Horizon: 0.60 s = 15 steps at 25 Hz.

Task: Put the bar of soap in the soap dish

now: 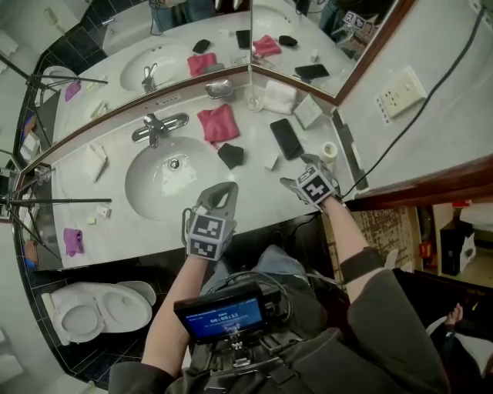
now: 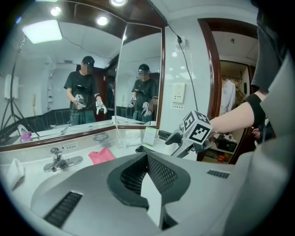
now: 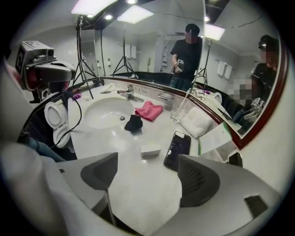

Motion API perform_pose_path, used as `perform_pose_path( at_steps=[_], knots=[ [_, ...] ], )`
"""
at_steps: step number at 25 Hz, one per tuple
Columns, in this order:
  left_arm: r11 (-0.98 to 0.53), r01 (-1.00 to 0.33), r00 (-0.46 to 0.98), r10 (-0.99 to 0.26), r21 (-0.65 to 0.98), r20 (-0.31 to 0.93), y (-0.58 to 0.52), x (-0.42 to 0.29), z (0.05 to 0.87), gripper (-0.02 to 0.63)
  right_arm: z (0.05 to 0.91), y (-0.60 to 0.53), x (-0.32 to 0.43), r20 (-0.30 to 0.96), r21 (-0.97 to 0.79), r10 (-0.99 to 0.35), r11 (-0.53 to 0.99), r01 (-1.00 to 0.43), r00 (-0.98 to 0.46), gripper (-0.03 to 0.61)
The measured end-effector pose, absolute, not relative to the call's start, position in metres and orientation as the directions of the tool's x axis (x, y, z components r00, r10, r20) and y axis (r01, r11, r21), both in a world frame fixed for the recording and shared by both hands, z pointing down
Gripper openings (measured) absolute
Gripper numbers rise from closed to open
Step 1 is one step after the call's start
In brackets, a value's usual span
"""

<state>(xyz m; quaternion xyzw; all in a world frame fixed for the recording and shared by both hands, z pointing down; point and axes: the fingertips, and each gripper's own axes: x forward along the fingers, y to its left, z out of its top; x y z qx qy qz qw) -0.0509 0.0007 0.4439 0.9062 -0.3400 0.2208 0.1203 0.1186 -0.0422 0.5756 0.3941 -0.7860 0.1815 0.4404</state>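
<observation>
Though tiny in head view, bar of soap [image 1: 271, 162] beside phone [image 1: 286, 138].

Bright, even light is given by ceiling spots [image 2: 102, 20] and a panel light [image 3: 135, 14]. The white tabletop [image 3: 115, 138] is slightly washed out; shadows are kept soft. Fisheye bending and dark corners are seen in both gripper views.
</observation>
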Motion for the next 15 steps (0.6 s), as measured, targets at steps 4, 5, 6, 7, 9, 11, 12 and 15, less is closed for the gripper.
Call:
perform_pose_path(
  at_steps=[4,5,6,7,9,11,12,15],
  knots=[
    [-0.712,-0.699,0.647,-0.590,0.066,0.484,-0.003,-0.062,0.445,0.001,0.597,-0.063,0.104,0.875,0.080,-0.388,0.706,-0.704,-0.290,0.440],
    [-0.704,-0.707,0.641,-0.597,0.067,0.483,-0.004,-0.065,0.445,0.001,0.602,-0.069,0.101,0.880,0.085,-0.377,0.723,-0.686,-0.288,0.442],
    [-0.696,-0.715,0.635,-0.604,0.069,0.482,-0.006,-0.068,0.446,0.001,0.608,-0.074,0.098,0.888,0.085,-0.360,0.740,-0.667,-0.286,0.442],
    [-0.687,-0.723,0.628,-0.611,0.072,0.481,-0.007,-0.071,0.448,0.001,0.614,-0.077,0.095,0.897,0.082,-0.339,0.758,-0.647,-0.283,0.442],
    [-0.665,-0.742,0.614,-0.624,0.084,0.483,-0.009,-0.079,0.452,0.001,0.628,-0.080,0.087,0.915,0.070,-0.293,0.792,-0.606,-0.278,0.442],
    [-0.642,-0.760,0.599,-0.636,0.095,0.486,-0.009,-0.087,0.457,0.001,0.642,-0.083,0.082,0.932,0.059,-0.251,0.818,-0.573,-0.263,0.442],
    [-0.632,-0.769,0.591,-0.643,0.099,0.488,-0.010,-0.092,0.459,0.001,0.648,-0.086,0.081,0.939,0.059,-0.236,0.827,-0.560,-0.249,0.442],
    [-0.599,-0.794,0.564,-0.664,0.102,0.491,-0.012,-0.106,0.465,0.001,0.662,-0.097,0.078,0.955,0.068,-0.210,0.841,-0.537,-0.208,0.440]
  ],
)
